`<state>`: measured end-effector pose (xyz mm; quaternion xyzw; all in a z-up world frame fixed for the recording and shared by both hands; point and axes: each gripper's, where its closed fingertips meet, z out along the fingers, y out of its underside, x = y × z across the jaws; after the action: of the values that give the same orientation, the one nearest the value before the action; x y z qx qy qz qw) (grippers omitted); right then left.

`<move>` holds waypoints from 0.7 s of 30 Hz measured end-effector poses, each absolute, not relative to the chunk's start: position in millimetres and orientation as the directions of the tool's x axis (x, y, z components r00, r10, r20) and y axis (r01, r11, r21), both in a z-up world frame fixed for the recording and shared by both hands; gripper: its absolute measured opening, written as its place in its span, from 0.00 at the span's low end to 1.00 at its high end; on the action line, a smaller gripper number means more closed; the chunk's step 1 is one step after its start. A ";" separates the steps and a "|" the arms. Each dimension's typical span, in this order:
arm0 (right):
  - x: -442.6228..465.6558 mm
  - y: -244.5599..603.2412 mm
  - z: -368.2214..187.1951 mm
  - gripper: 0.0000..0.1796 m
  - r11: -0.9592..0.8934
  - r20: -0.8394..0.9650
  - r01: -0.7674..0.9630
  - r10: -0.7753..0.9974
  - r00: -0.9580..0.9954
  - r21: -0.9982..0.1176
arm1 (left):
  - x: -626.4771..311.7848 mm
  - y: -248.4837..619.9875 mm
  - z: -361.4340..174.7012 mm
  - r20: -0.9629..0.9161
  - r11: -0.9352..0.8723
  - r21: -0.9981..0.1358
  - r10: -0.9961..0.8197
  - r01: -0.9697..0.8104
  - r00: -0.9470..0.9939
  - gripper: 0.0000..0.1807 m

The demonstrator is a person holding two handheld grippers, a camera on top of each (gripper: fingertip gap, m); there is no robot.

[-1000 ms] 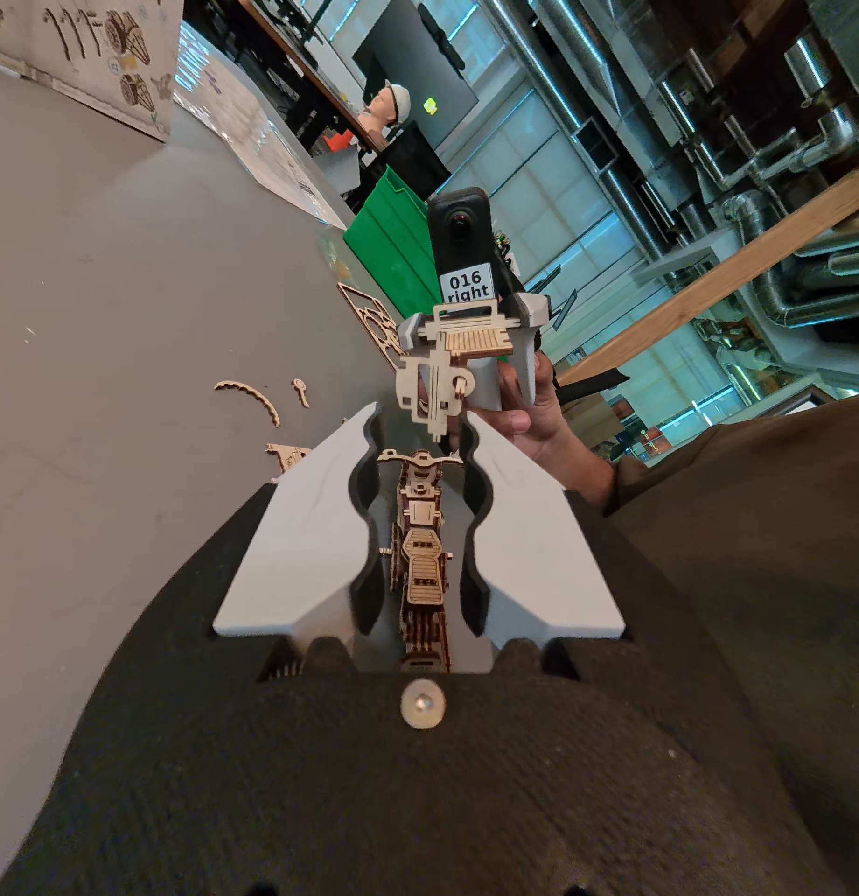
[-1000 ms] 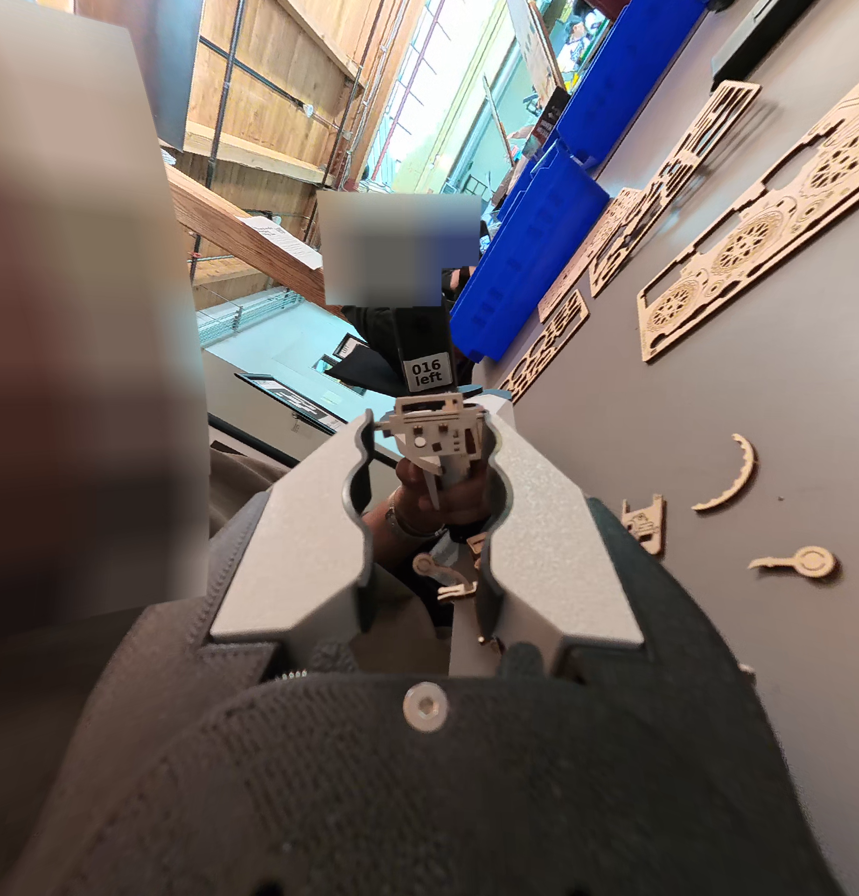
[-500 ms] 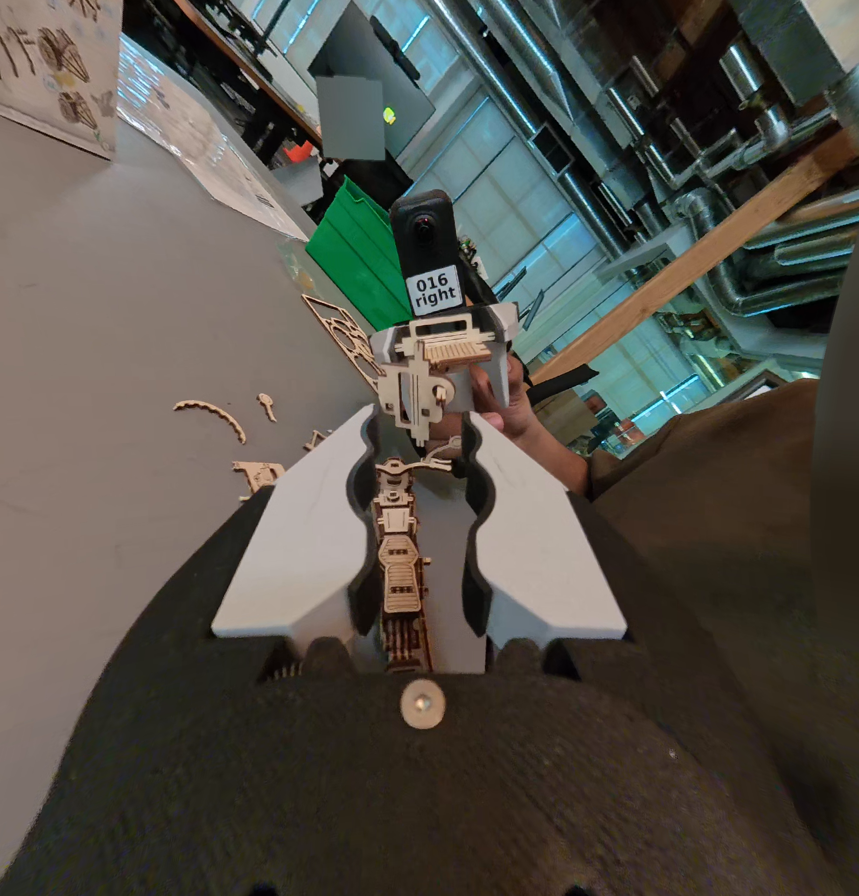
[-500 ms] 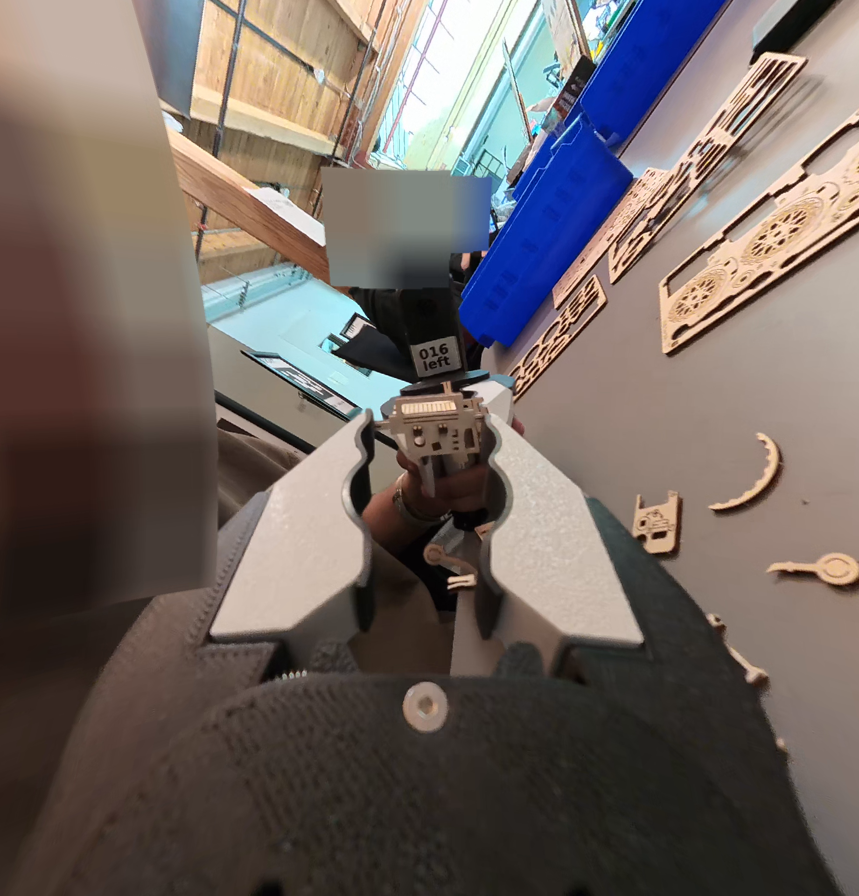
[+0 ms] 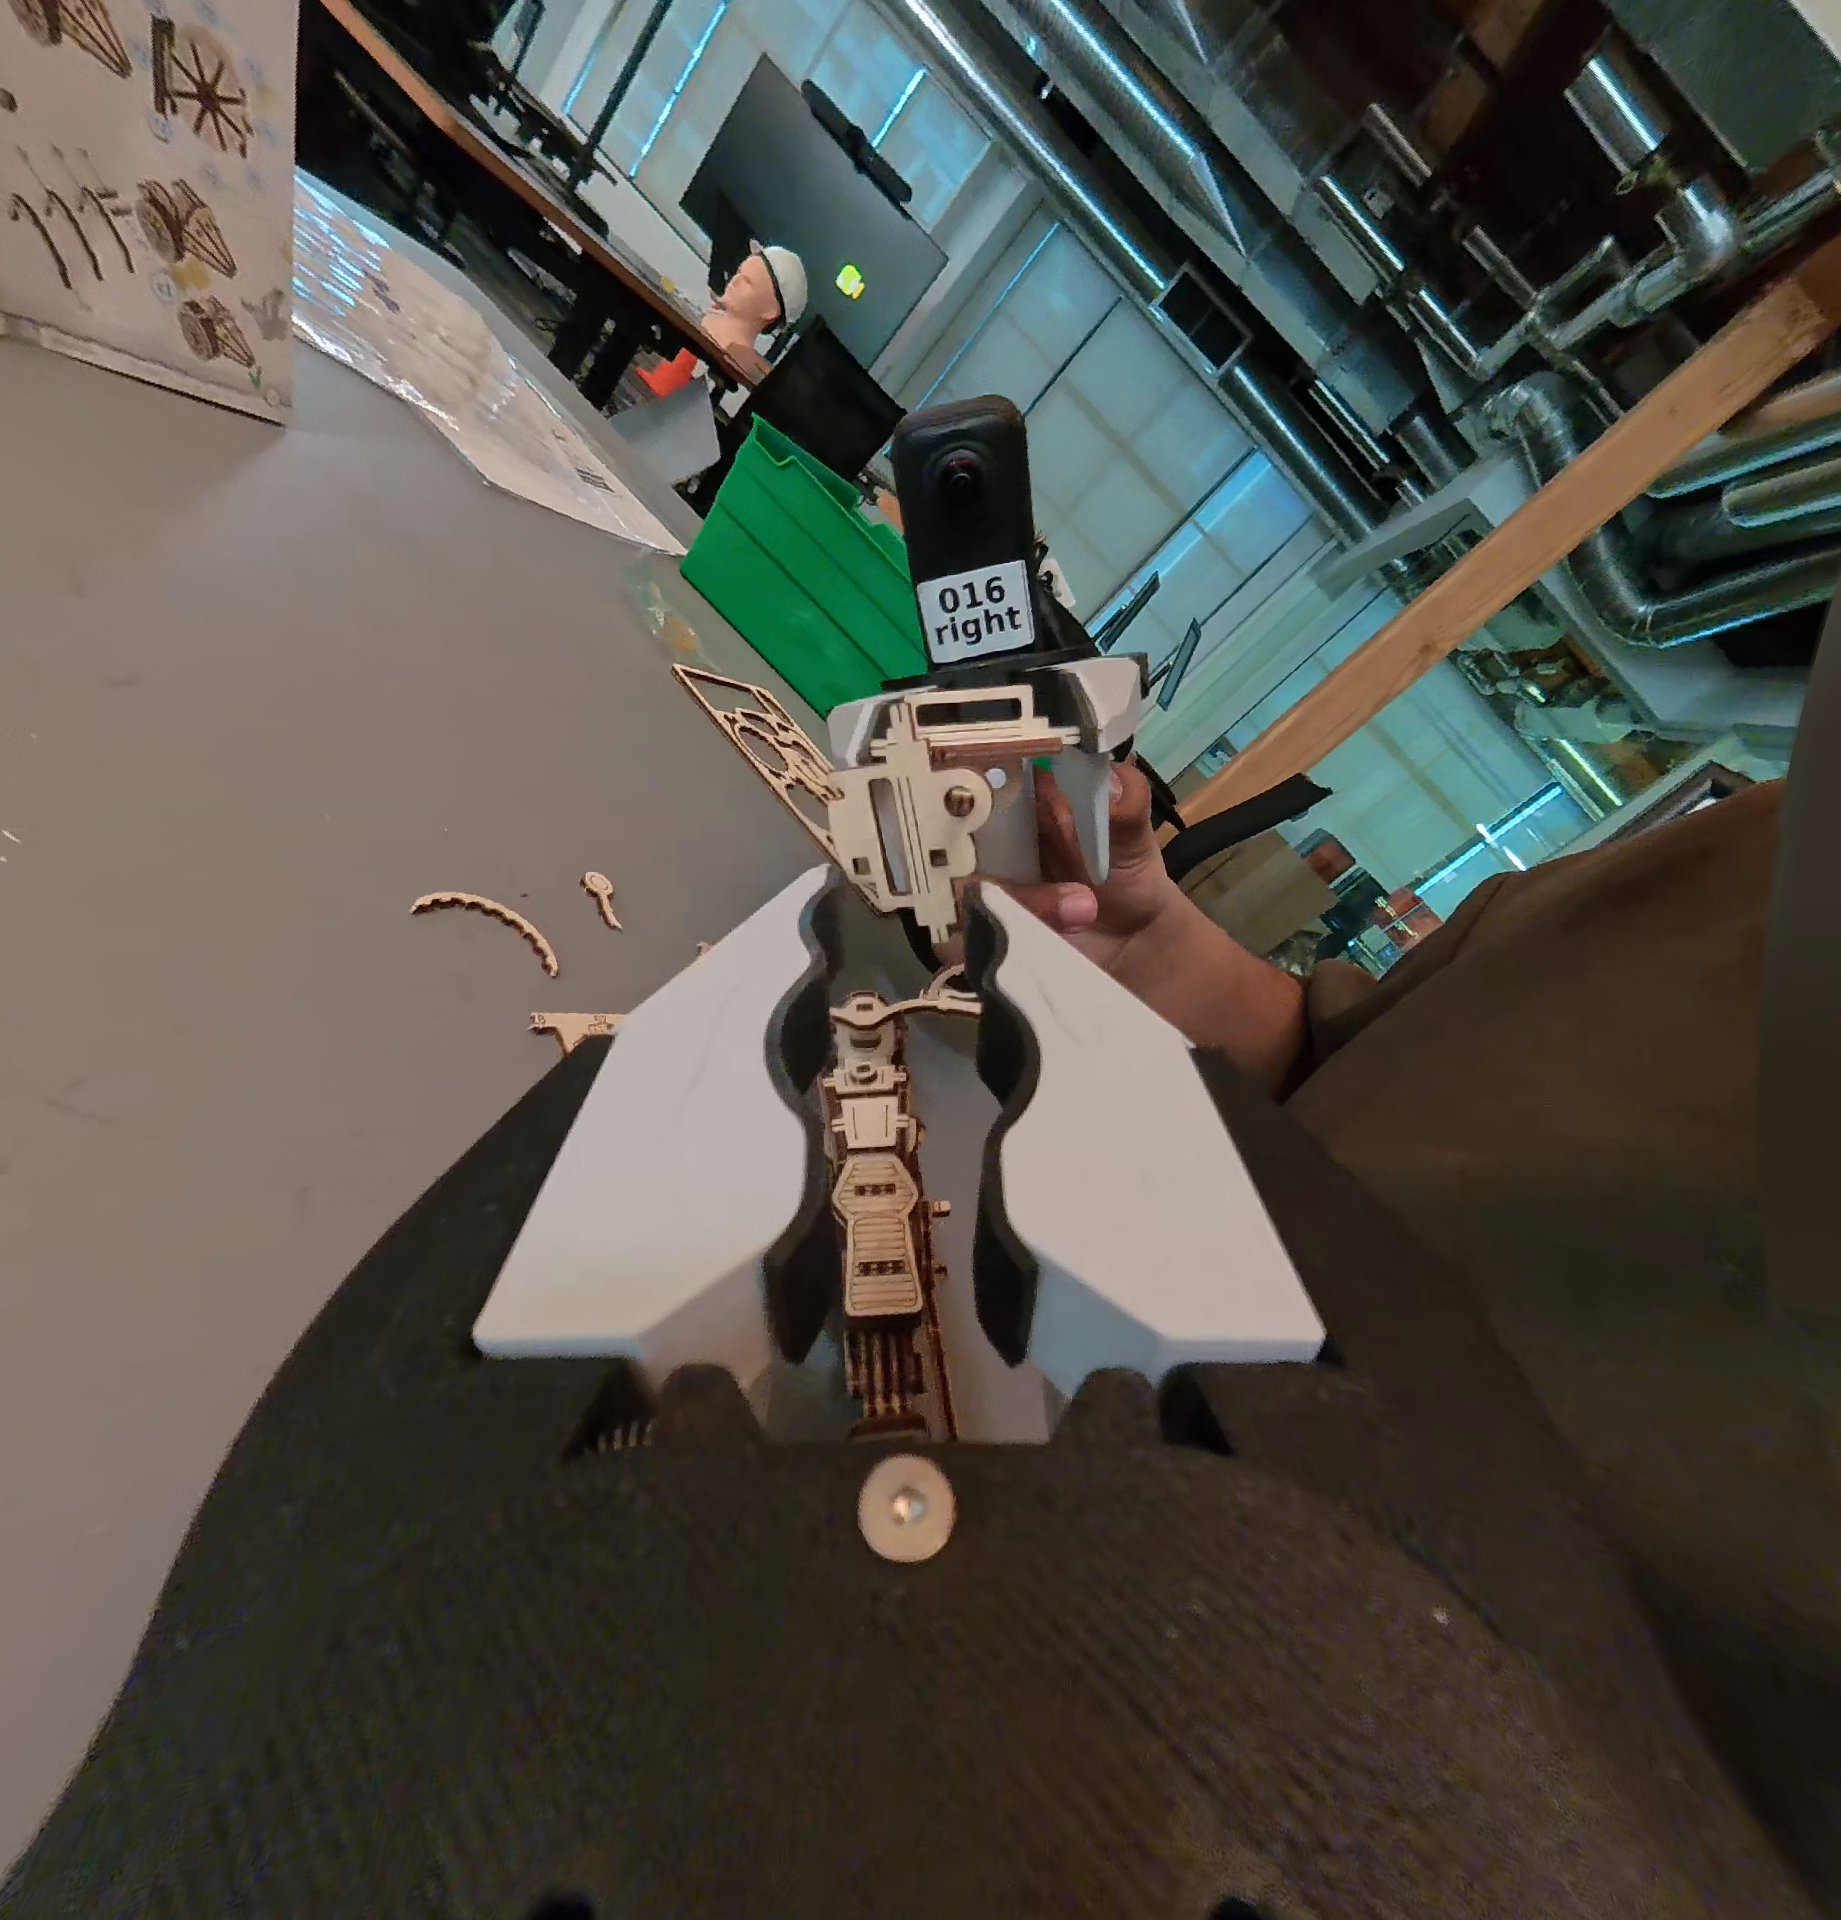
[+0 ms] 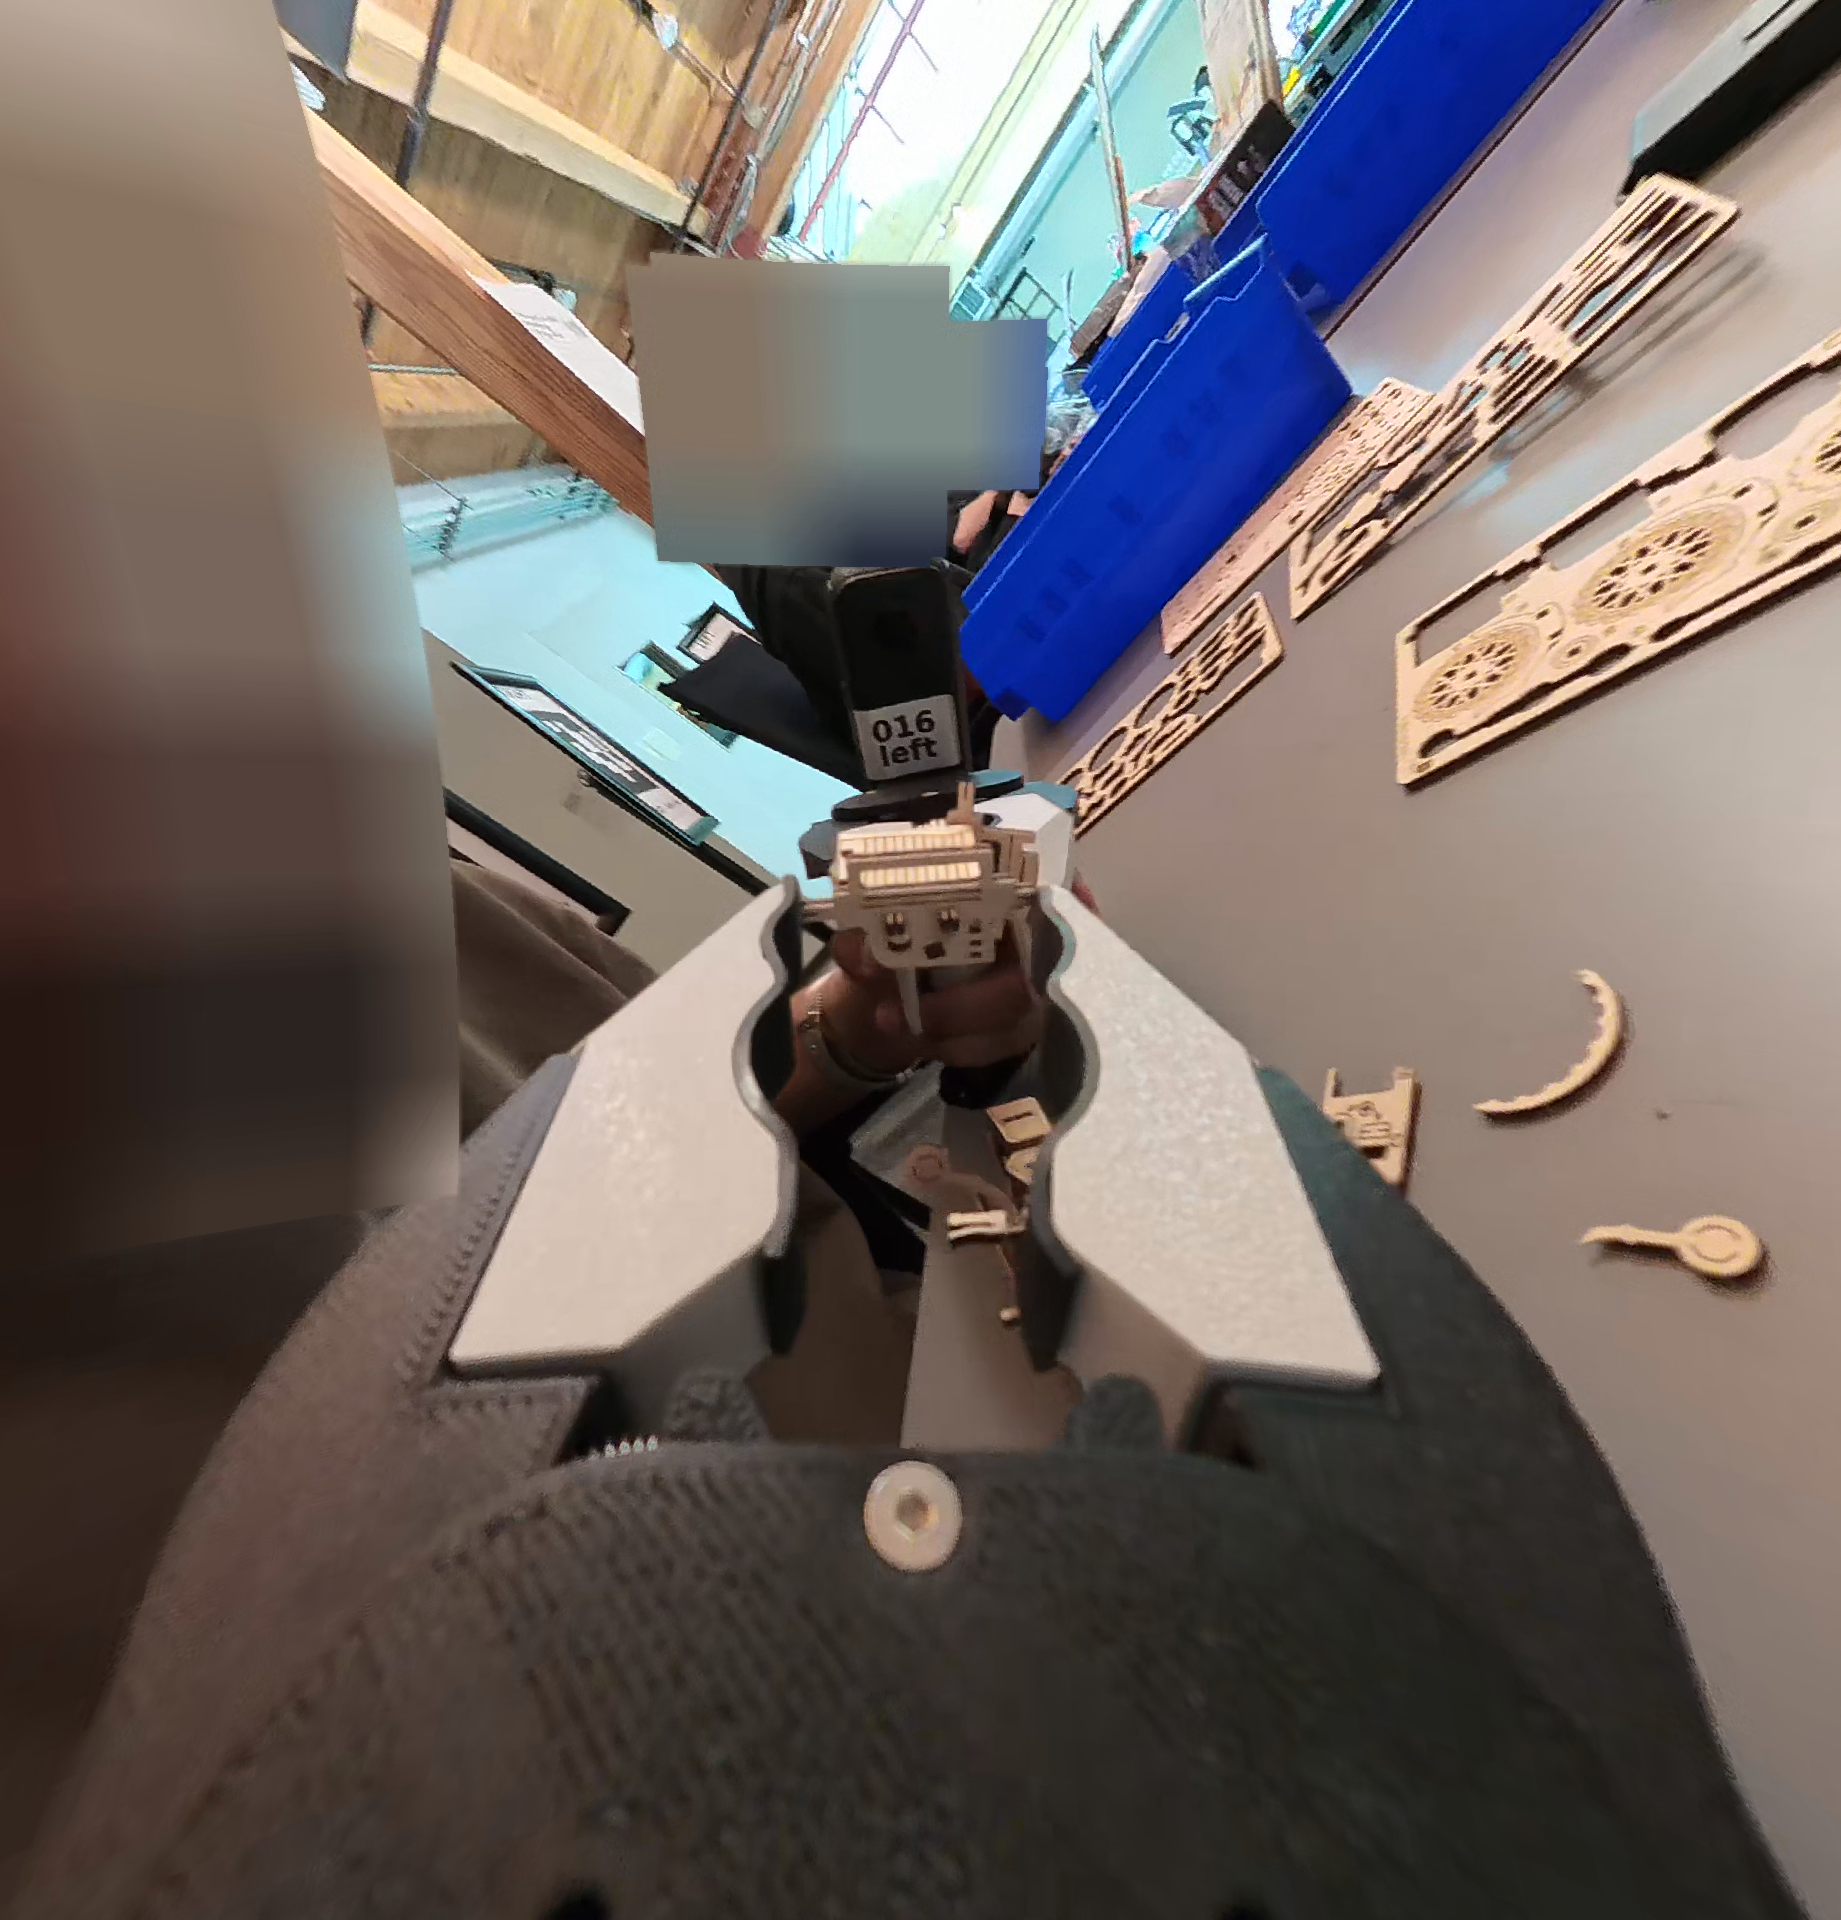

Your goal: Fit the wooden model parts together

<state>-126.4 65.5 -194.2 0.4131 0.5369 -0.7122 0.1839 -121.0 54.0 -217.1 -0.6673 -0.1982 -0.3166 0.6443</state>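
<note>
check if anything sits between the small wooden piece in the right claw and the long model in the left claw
Nothing visible does. The small wooden piece in the right claw hangs just beyond the front end of the long model in the left claw, with open air between. Loose parts lie aside on the table.

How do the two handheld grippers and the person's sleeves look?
Both the left gripper and the right gripper have pale grey angular jaws with black wavy liners, a black textured body and one silver screw. Each carries a black camera with a white sticker. The sleeves are dark brown.
</note>
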 end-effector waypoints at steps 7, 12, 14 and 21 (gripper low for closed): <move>-133.7 76.8 -200.7 0.24 -0.400 -0.793 0.690 0.211 -0.572 -0.604 | -124.7 55.7 -222.4 0.759 -0.111 -0.650 -0.135 0.752 0.636 0.28; -142.0 93.0 -208.8 0.24 -0.405 -0.753 0.635 0.321 -0.574 -0.657 | -135.3 53.2 -224.9 0.801 -0.083 -0.597 -0.113 0.798 0.588 0.30; -141.3 93.3 -208.6 0.24 -0.384 -0.721 0.611 0.353 -0.596 -0.693 | -136.2 52.1 -225.0 0.827 -0.084 -0.559 -0.130 0.825 0.547 0.29; -131.3 89.5 -191.6 0.24 -0.293 -0.551 0.468 0.429 -0.716 -0.834 | -108.1 45.6 -192.2 0.829 -0.132 -0.487 -0.381 0.863 0.410 0.20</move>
<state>-131.3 89.5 -191.6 0.3768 0.5946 -0.7102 0.0137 -108.1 45.6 -192.2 -0.5627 -0.2144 -0.4992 0.6230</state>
